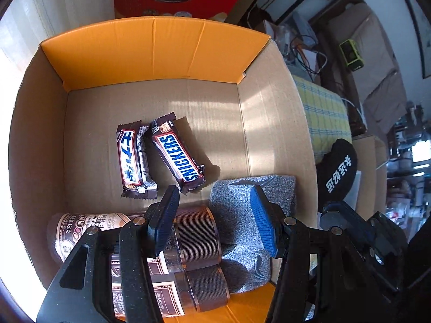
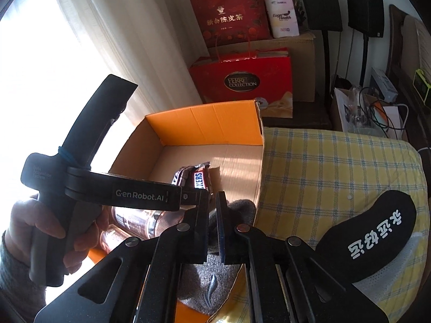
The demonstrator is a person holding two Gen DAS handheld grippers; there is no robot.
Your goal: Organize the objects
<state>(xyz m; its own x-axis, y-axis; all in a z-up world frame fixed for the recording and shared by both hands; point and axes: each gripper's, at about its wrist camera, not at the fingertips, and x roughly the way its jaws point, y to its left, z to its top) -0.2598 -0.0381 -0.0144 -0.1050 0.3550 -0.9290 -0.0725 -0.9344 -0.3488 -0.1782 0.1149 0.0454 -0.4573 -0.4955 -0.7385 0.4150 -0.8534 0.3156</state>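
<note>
Cardboard box (image 1: 269, 123) with orange flaps sits on yellow checked cloth (image 2: 336, 167), by bright curtained window. Red gift bags (image 2: 242, 80), cartons, cables crowd far side of room. In box: two Snickers bars (image 1: 161, 156) mid-floor, two jars (image 1: 194, 231) lying at near wall, grey sock (image 1: 242, 210) beside them in near corner. Far half of box floor bare. Black sock (image 2: 371, 231) lies on cloth outside box. Left gripper (image 1: 214, 220) apart over jars, holding nothing. Right gripper (image 2: 212, 226) together, empty, above grey sock.
</note>
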